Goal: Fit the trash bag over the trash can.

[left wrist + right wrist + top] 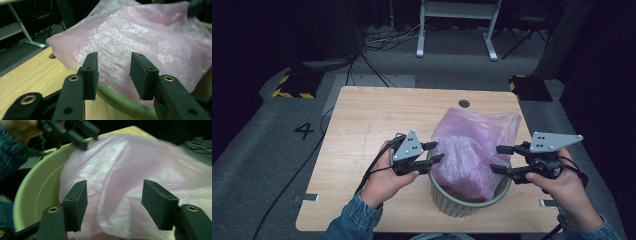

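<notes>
Jaws of both grippers stand parted, with nothing pinched between them. Left gripper sits at the near-left rim of the green bin, its 2 jaws straddling the rim where the pink bag bulges over it. Right gripper faces the bag from the opposite side, film ahead of its jaws but not gripped. Bin stands at the near edge of the worktop, bag puffed up out of it, unseated. Judgement: 2 grippers flank the bin so the bag's mouth can be spread and folded over the rim evenly.
</notes>
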Motion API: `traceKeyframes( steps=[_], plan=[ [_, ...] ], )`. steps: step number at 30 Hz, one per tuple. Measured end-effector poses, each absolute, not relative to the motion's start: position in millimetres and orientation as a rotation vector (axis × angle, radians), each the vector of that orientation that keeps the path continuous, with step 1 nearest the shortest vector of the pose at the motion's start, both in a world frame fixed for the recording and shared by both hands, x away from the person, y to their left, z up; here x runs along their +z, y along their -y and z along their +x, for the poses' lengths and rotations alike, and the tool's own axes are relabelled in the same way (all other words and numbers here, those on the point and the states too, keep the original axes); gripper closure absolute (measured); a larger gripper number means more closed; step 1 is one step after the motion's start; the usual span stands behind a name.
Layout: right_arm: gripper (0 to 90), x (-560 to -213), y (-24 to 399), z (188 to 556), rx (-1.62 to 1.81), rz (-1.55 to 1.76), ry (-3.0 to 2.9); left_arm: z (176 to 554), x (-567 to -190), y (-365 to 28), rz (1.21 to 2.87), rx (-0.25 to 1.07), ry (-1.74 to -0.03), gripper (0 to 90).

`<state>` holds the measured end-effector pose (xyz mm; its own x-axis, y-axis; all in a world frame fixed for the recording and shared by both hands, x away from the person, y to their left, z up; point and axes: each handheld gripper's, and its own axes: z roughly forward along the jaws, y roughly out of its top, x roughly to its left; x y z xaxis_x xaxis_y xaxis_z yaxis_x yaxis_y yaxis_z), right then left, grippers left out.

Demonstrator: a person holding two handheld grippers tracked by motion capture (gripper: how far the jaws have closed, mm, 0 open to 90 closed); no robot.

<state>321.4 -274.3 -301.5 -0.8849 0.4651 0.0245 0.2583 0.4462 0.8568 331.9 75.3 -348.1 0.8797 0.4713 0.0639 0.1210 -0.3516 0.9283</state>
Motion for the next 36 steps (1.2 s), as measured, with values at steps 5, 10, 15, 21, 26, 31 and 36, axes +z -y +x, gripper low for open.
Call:
traceKeyframes(
  steps=[5,10,15,21,26,31,36],
  plan=[
    [32.1,-298.4,291.1,331.6,1.422,0.737,-2.397,332.3,-347.8,-69.9,1.955,0.387,-0.411,63.0],
    [25.8,-303.7,307.3,348.7,1.41,0.926,-2.322,333.4,-348.2,-66.4,1.979,0.374,-0.396,65.0],
    [21.3,-315.9,315.6,364.5,1.379,1.065,-2.311,333.5,-350.7,-61.0,2.005,0.318,-0.366,68.5],
    [44.5,-319.8,299.6,368.3,1.451,1.035,-2.402,333.8,-352.4,-57.5,2.014,0.304,-0.367,68.5],
    [80.5,-316.4,290.1,366.4,1.373,0.906,-2.395,331.9,-350.0,-61.5,1.947,0.339,-0.38,55.6],
    [90.0,-304.9,281.3,361.0,1.404,0.799,-2.359,332.8,-346.9,-67.5,1.899,0.35,-0.391,48.7],
    [90.0,-293.7,268.4,350.1,1.436,0.68,-2.365,335.1,-342.5,-70.5,1.867,0.385,-0.412,40.6]
  ],
)
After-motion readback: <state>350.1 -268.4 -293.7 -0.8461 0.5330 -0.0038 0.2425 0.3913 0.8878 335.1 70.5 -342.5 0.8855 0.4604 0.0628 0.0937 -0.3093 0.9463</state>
